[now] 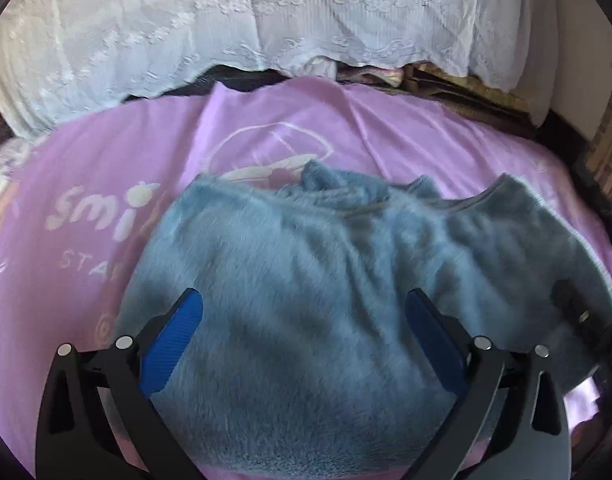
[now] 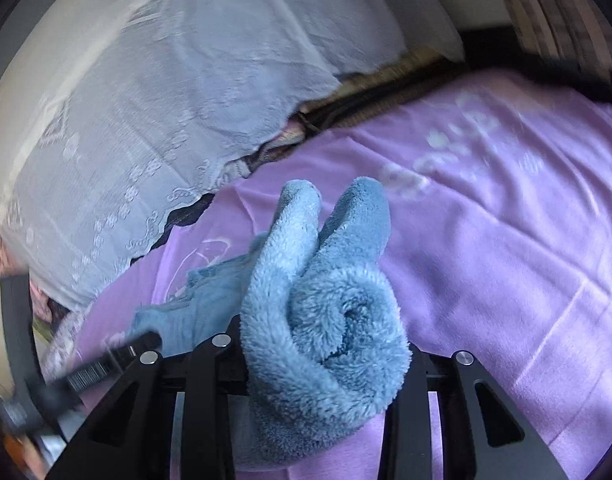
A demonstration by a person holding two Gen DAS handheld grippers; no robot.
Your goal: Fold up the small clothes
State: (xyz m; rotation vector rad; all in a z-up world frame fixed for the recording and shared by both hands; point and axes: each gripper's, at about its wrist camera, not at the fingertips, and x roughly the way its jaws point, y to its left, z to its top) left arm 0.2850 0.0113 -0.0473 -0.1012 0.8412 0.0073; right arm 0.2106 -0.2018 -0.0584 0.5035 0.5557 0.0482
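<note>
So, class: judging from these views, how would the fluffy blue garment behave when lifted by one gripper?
Probably floppy: the blue garment bunches and curls where the right gripper clamps it. Likely light and not slippery, given its deep pile. It should drape, not roll.

Right tool (image 2: 326, 344) fingertips buried in blue fleece (image 2: 326, 320), lilac blanket's (image 2: 506, 240) print blurred — unreadable

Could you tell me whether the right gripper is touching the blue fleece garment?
Touching. The right wrist view shows the right gripper shut on a bunched part of the blue fleece garment.

Soft daylight, dark fisheye corners, finger shadows on fleece, motion blur in right view.
</note>
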